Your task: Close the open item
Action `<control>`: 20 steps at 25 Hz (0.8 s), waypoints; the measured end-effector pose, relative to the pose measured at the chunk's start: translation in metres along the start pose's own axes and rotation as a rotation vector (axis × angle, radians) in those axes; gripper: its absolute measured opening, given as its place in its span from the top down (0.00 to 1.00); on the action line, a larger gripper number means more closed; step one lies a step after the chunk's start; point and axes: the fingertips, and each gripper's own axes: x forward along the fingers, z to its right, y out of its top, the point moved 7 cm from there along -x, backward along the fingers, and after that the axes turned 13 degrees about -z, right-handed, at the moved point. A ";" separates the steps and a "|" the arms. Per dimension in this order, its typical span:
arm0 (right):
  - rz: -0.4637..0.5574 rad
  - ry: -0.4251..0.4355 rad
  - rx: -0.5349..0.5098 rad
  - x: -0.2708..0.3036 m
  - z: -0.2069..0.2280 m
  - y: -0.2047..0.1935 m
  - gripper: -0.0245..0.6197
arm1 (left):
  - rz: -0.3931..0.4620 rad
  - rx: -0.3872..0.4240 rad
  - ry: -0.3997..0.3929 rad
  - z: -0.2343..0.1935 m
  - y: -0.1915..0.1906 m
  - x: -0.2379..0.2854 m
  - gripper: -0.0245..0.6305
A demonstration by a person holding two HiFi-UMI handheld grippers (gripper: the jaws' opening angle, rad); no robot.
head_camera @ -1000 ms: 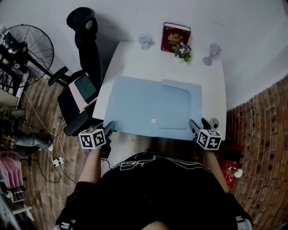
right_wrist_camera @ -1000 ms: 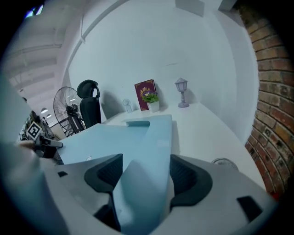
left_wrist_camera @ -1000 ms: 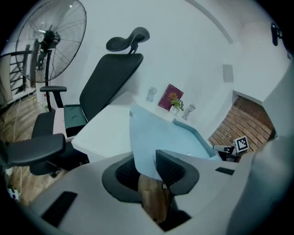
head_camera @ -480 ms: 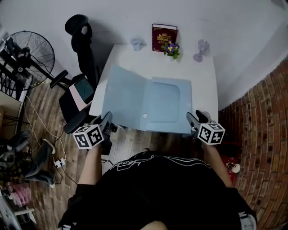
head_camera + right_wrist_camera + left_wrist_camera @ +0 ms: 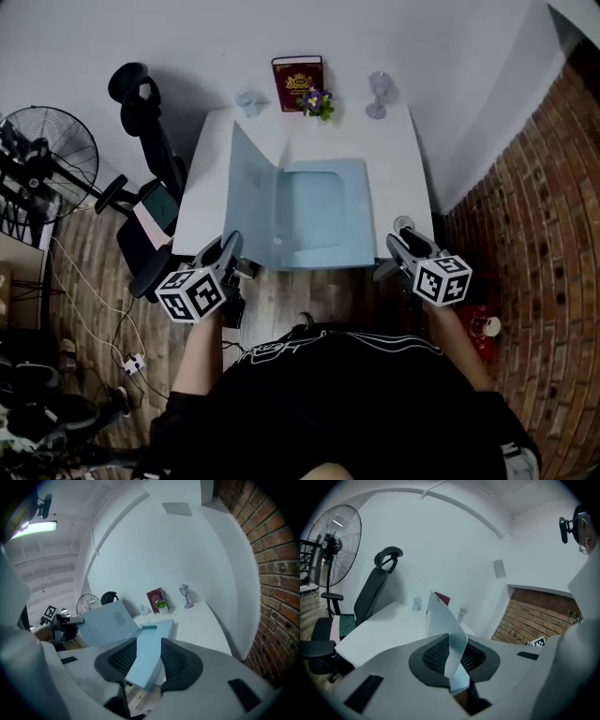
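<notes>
I had the pale blue plastic folder [image 5: 323, 211] lying open on the white rectangular table [image 5: 398, 159], its base flat on the table. Its left cover [image 5: 248, 197] was lifted steeply, hinged along the middle. The left gripper [image 5: 230, 246], at the folder's 7 o'clock corner, was clenched on the thin edge of that cover. In the left gripper view the sheet [image 5: 443, 620] ran straight up between the pads.

The right gripper [image 5: 398, 246] sat at the 5 o'clock corner with its jaws closing. The folder's flat corner lay between them in the right gripper view, though I could not be sure the pads had met it.

At the table's 12 o'clock edge stood a dark red book [image 5: 297, 71], a small pot of purple flowers [image 5: 317, 101], a clear stemmed glass [image 5: 378, 94] and a small glass cup [image 5: 247, 101]. A black office chair [image 5: 145, 122] stood at 10 o'clock.
</notes>
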 end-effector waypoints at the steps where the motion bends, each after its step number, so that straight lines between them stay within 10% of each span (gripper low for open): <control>1: -0.004 -0.006 -0.001 -0.006 0.002 -0.004 0.71 | 0.003 0.002 -0.013 0.007 0.001 0.004 0.87; 20: 0.060 0.076 0.047 -0.095 0.032 -0.050 0.96 | -0.106 0.162 -0.041 0.126 -0.036 0.093 0.84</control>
